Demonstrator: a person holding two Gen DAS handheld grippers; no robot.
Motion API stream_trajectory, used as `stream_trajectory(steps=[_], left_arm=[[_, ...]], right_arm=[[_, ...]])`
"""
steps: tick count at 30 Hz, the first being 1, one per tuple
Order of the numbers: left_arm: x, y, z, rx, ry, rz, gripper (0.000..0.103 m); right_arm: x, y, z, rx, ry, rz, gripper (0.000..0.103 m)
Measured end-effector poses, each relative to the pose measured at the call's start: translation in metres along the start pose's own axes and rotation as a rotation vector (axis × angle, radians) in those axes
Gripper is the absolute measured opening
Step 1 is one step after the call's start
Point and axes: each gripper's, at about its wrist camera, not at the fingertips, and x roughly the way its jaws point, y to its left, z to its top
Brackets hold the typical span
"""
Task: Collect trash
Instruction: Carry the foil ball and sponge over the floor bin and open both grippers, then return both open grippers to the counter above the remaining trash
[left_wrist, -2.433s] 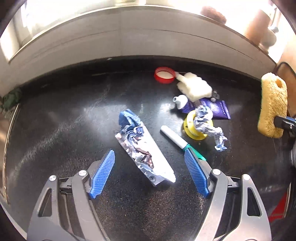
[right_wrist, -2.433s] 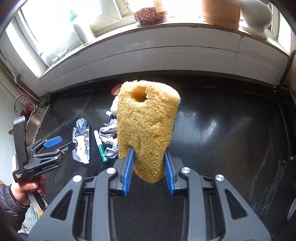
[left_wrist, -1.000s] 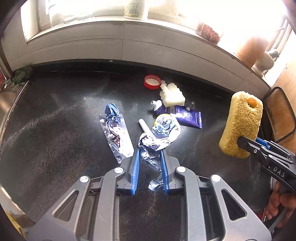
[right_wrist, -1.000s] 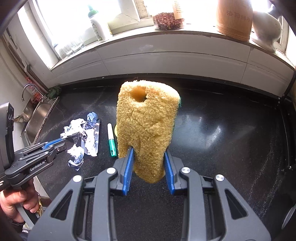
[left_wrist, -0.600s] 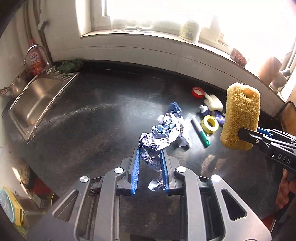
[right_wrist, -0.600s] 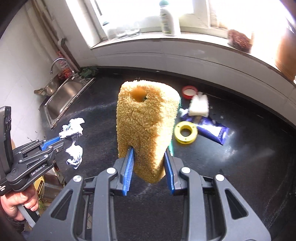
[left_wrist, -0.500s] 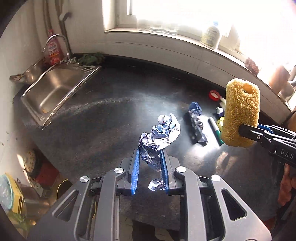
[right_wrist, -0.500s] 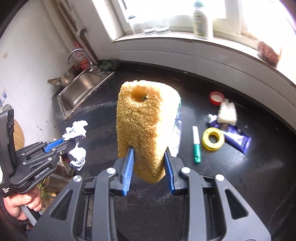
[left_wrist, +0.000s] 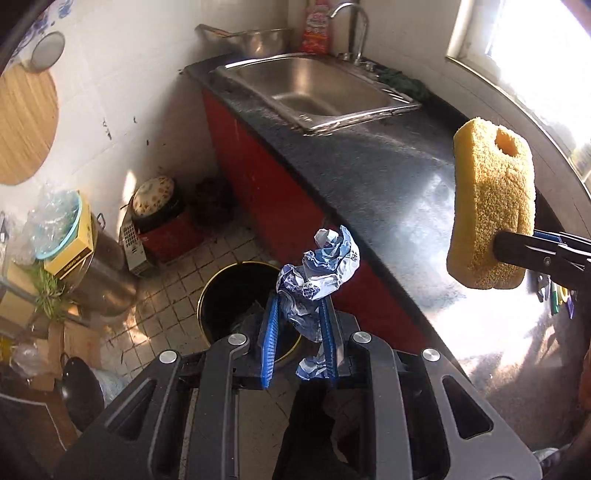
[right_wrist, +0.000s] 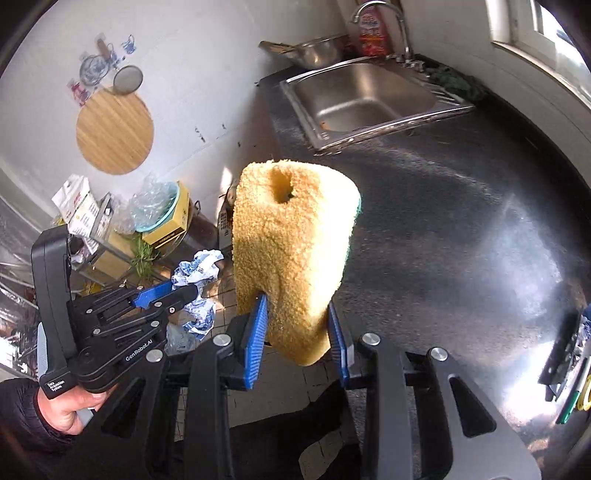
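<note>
Left wrist view shows the left gripper (left_wrist: 300, 334) clamped on a crumpled blue-and-white wrapper (left_wrist: 318, 273), held in the air above a round black bin (left_wrist: 221, 295) on the tiled floor (left_wrist: 166, 321), just left of the red cabinet (left_wrist: 258, 177). To the right, the right gripper (right_wrist: 299, 334) squeezes a yellow sponge (right_wrist: 291, 254) upright over the near edge of the dark countertop (right_wrist: 461, 229). Far behind lies the steel sink (left_wrist: 325, 92).

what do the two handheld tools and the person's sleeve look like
Both are black linkage frames with silver bolts and ribbed blue pads. The left tool is seen from the side in the right wrist view, where its body reads "GenRobot.AI" and a small white label sits by the grip. The right tool matches it. The sleeve is dark and padded.
</note>
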Motion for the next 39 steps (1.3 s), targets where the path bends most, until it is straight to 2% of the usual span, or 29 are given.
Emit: stream_trajectory(steps=[7, 12, 16, 20, 27, 28, 29, 30, 31, 39], left_arm=[[0.05, 0.07, -0.019, -0.155, 0.044, -0.004, 0.021], [0.11, 0.102, -0.025, -0.213, 0.107, -0.017, 0.021], [0.146, 0.125, -0.03, -0.262, 0.127, -0.021, 0.021], [0.167, 0.144, -0.034, -0.334, 0.15, -0.064, 0.021], [0.179, 0.143, -0.036, -0.323, 0.16, -0.062, 0.021], [0.179, 0.142, -0.036, -0.323, 0.161, -0.066, 0.026], [0.179, 0.141, -0.036, -0.32, 0.162, -0.071, 0.047], [0.178, 0.141, -0.037, -0.316, 0.156, -0.063, 0.061], [0.174, 0.14, -0.037, -0.313, 0.136, -0.048, 0.073], [0.16, 0.138, -0.038, -0.287, 0.131, -0.023, 0.076]], right_arm=[[0.096, 0.048, 0.026, -0.063, 0.141, 0.038, 0.031], [0.162, 0.062, 0.034, -0.036, 0.237, 0.044, 0.031], [0.203, 0.066, 0.038, -0.041, 0.303, 0.011, 0.031], [0.23, 0.063, 0.04, -0.04, 0.342, -0.016, 0.032], [0.244, 0.056, 0.045, -0.047, 0.354, -0.031, 0.035], [0.245, 0.055, 0.047, -0.047, 0.349, -0.026, 0.038], [0.245, 0.054, 0.049, -0.044, 0.349, -0.024, 0.044], [0.244, 0.053, 0.049, -0.035, 0.344, -0.022, 0.065], [0.241, 0.052, 0.05, -0.027, 0.331, -0.019, 0.08], [0.218, 0.049, 0.051, -0.021, 0.296, 0.009, 0.081]])
